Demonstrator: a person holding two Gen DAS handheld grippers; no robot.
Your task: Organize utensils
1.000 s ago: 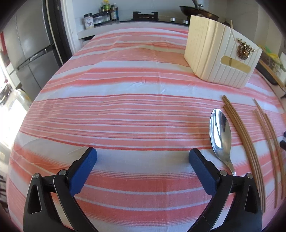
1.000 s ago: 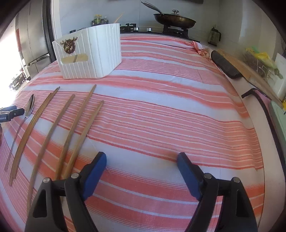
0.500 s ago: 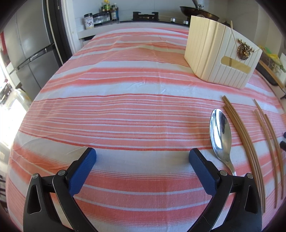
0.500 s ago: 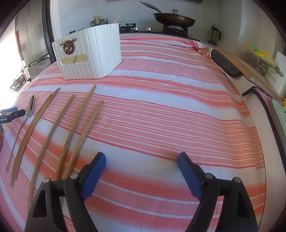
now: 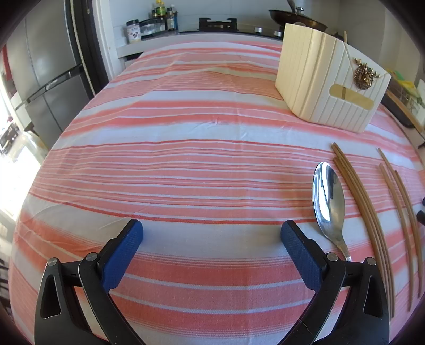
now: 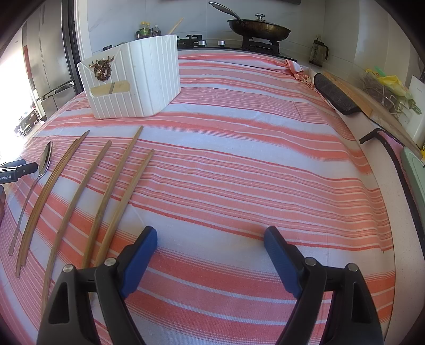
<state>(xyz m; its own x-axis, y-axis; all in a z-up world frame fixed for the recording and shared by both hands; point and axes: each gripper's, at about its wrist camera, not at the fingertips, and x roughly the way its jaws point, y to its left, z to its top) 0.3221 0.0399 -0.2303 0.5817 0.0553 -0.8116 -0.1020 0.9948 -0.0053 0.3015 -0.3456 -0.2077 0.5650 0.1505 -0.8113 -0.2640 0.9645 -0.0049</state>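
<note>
A steel spoon (image 5: 328,201) (image 6: 44,161) lies on the striped cloth, just right of my left gripper (image 5: 212,233), which stands open over bare cloth. Several wooden chopsticks (image 5: 361,209) (image 6: 106,196) lie in a row beside the spoon. My right gripper (image 6: 210,238) is open too, its left finger (image 6: 139,254) close to the near ends of the two rightmost chopsticks. A white ribbed holder (image 5: 326,77) (image 6: 132,79) with a gold ornament stands upright behind the utensils, one chopstick sticking out of its top.
The table (image 6: 265,148) is covered by an orange and white striped cloth. Behind it are a stove with a pan (image 6: 259,27) and spice jars (image 5: 148,25). A fridge (image 5: 50,66) stands left. A dark pad and cutting board (image 6: 337,95) lie along the right edge.
</note>
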